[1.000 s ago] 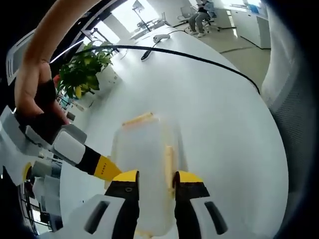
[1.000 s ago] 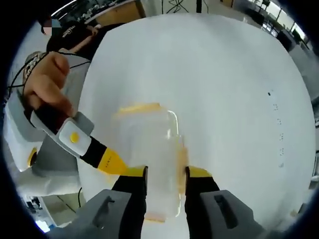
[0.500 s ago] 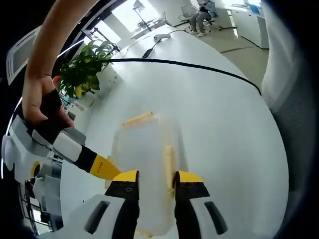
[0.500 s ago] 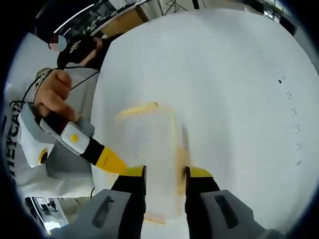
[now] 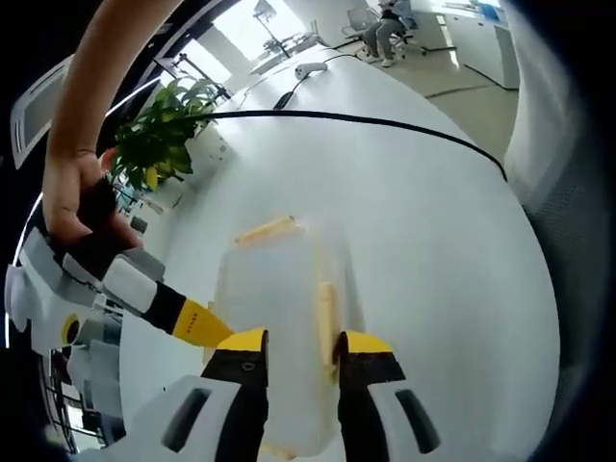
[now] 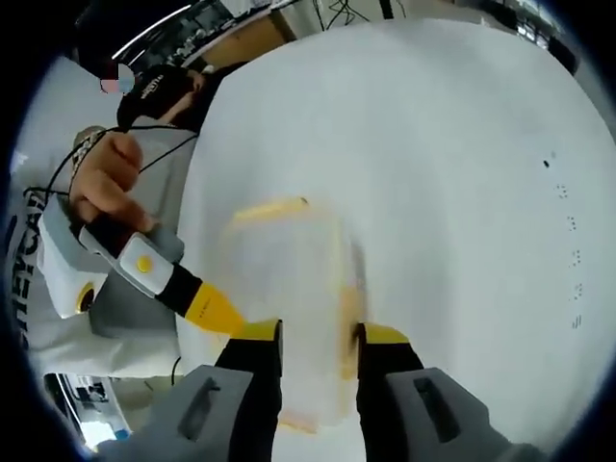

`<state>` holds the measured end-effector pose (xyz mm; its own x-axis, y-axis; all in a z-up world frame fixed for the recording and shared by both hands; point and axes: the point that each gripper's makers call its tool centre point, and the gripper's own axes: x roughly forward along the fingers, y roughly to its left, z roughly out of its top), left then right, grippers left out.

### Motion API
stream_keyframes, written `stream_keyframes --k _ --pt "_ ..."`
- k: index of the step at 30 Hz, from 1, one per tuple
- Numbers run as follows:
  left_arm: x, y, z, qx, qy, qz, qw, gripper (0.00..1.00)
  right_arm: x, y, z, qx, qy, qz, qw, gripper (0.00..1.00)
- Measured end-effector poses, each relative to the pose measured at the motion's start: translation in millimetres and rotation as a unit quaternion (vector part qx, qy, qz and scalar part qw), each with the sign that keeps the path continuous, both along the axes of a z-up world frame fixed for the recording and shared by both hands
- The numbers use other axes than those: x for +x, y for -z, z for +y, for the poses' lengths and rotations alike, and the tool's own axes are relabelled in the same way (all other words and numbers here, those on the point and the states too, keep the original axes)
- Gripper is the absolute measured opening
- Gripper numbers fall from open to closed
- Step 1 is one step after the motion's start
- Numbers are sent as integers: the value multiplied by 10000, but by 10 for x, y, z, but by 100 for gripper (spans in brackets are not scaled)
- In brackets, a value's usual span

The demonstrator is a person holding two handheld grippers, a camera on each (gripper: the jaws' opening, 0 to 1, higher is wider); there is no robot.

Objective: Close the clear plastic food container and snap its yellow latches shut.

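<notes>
The clear plastic container (image 5: 279, 318) lies lengthwise between the jaws of my left gripper (image 5: 302, 348), which is shut on its near end. One yellow latch (image 5: 267, 230) lies across its far end, another (image 5: 325, 318) runs along its right side by my right jaw. From the left, the other gripper's yellow tip (image 5: 200, 323) touches the container's side, held by a hand (image 5: 72, 192). In the right gripper view the same container (image 6: 289, 289) sits in my right gripper (image 6: 320, 345), also shut on it, with yellow latches at the far end (image 6: 271, 208) and right side (image 6: 346, 313). The other gripper's tip (image 6: 210, 308) rests against its left edge.
The white table (image 5: 414, 221) spreads all round, with a black cable (image 5: 366, 120) across its far part and a potted plant (image 5: 159, 135) beyond the left edge. In the right gripper view a person's sleeve and hand (image 6: 111, 188) are at the left, small dark marks (image 6: 563, 192) at the right.
The table behind has shifted in the right gripper view as the camera moved. The container has kept its place between both pairs of jaws. The hands have shifted only slightly.
</notes>
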<state>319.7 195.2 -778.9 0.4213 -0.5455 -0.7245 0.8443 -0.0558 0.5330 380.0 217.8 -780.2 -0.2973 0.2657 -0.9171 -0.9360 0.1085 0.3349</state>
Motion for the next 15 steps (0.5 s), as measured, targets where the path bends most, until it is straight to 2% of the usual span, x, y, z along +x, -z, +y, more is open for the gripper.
stream_keyframes --k 2,6,10,15 --pt "-3 -3 -5 -10 -15 -22 10000 21 15 -6 0 -18 -138 -100 9999 28" --pt "0 -4 -10 6 -40 -50 10000 21 16 -11 -8 -88 -104 -185 9997 29" --pt "-2 -3 -17 31 1 -99 9999 21 27 10 -18 -222 65 -88 9997 29" --pt "-13 3 -22 78 52 -125 9999 21 -8 22 -38 -222 -143 72 9996 24"
